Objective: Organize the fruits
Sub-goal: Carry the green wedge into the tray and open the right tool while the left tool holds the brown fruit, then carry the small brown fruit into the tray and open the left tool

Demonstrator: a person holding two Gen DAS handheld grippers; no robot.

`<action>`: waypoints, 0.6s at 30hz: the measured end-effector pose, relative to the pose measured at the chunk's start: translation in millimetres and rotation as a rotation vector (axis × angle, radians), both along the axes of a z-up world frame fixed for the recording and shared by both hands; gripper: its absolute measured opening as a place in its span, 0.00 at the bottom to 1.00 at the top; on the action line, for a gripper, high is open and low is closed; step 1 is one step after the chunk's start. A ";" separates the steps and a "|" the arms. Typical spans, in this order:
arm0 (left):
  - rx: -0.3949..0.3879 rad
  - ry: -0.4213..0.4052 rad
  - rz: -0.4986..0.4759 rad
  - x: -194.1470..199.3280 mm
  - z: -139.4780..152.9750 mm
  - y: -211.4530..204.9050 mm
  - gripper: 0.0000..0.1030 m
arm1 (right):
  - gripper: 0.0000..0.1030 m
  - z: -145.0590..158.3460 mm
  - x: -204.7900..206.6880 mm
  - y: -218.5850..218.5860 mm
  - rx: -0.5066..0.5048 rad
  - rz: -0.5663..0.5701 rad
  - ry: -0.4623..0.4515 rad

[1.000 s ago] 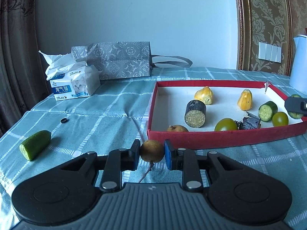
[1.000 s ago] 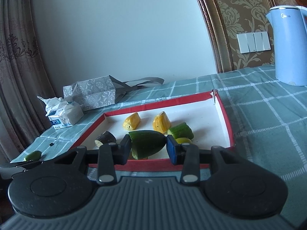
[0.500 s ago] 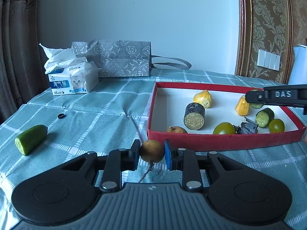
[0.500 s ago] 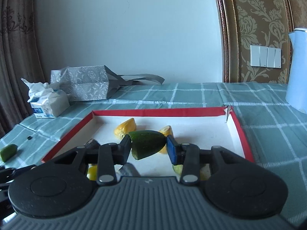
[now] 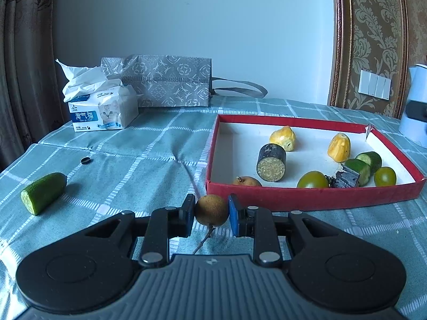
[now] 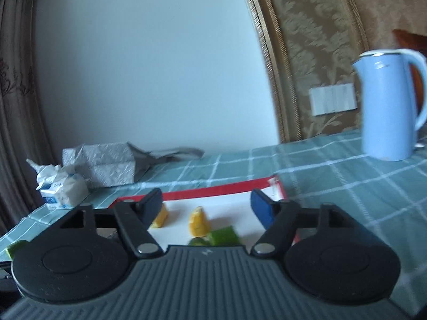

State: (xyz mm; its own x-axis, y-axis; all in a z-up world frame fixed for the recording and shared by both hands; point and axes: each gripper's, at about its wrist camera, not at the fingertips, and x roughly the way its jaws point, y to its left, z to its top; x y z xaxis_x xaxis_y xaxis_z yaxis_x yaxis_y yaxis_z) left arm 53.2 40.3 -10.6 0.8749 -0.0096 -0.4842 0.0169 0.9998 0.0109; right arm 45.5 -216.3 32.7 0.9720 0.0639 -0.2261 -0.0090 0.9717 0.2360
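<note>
My left gripper (image 5: 210, 210) is shut on a small round brown fruit (image 5: 211, 209), held just in front of the red tray (image 5: 307, 197). The tray holds two yellow pieces (image 5: 283, 138), a dark cylinder (image 5: 271, 158), green tomatoes (image 5: 312, 180), cucumber pieces (image 5: 359, 166) and another brown fruit (image 5: 246, 181). A cut cucumber piece (image 5: 44, 192) lies on the cloth at left. My right gripper (image 6: 206, 204) is open and empty above the tray (image 6: 213, 190), with a cucumber piece (image 6: 222, 236) lying below it.
A tissue pack (image 5: 101, 108) and a grey patterned bag (image 5: 170, 80) stand at the back of the checked tablecloth. A small black ring (image 5: 85, 160) lies on the cloth. A blue kettle (image 6: 387, 106) stands at the right.
My right gripper opened and let go of the cucumber piece, which now lies in the tray, then rose and pulled back. The left gripper kept its hold on the brown fruit.
</note>
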 end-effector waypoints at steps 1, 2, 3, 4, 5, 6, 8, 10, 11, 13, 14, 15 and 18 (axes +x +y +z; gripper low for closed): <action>0.002 0.002 0.001 0.2 -0.1 -0.3 0.25 | 0.75 -2.6 -7.9 -6.7 -0.010 -0.020 -0.014; 0.004 0.002 0.002 0.3 -0.1 -0.5 0.25 | 0.75 -6.1 -13.2 -11.3 -0.022 -0.039 -0.019; 0.006 -0.002 0.003 -0.1 0.0 -0.5 0.25 | 0.75 -10.5 -18.0 -17.0 -0.036 -0.060 -0.019; 0.007 -0.004 0.004 -0.4 0.0 -0.6 0.25 | 0.75 -14.7 -20.6 -23.5 -0.035 -0.081 -0.013; 0.010 -0.003 0.007 -0.4 0.1 -0.9 0.25 | 0.75 -17.5 -21.0 -29.8 -0.015 -0.096 -0.001; 0.013 -0.002 0.011 -0.2 0.0 -1.0 0.25 | 0.75 -18.8 -19.9 -35.2 0.008 -0.103 0.011; 0.013 -0.005 0.016 -0.8 0.0 -0.6 0.25 | 0.75 -21.1 -18.2 -44.3 0.048 -0.124 0.015; 0.020 -0.002 0.019 -0.6 -0.3 -1.6 0.25 | 0.75 -23.5 -16.9 -45.3 0.036 -0.141 0.019; 0.022 0.000 0.019 -0.2 -0.4 -1.7 0.25 | 0.75 -24.1 -15.9 -45.0 0.025 -0.145 0.025; 0.030 -0.002 0.024 -0.3 -0.5 -2.5 0.25 | 0.79 -27.2 -14.3 -44.1 0.013 -0.158 0.039; 0.036 -0.003 0.024 -0.5 -0.5 -3.2 0.25 | 0.80 -28.7 -13.2 -43.5 0.006 -0.161 0.048; 0.043 -0.005 0.027 -0.8 -0.5 -4.1 0.25 | 0.80 -30.4 -11.6 -42.6 -0.001 -0.165 0.058; 0.060 -0.003 0.029 -0.6 -0.4 -7.3 0.25 | 0.80 -34.4 -8.8 -41.1 -0.012 -0.164 0.081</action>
State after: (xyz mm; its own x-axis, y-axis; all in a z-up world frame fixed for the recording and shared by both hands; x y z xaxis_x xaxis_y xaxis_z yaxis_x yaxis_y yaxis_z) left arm 52.6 33.0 -11.0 0.8760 0.0446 -0.4803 -0.0118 0.9974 0.0711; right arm 36.7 -257.4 -1.7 0.9476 -0.0971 -0.3043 0.1684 0.9613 0.2178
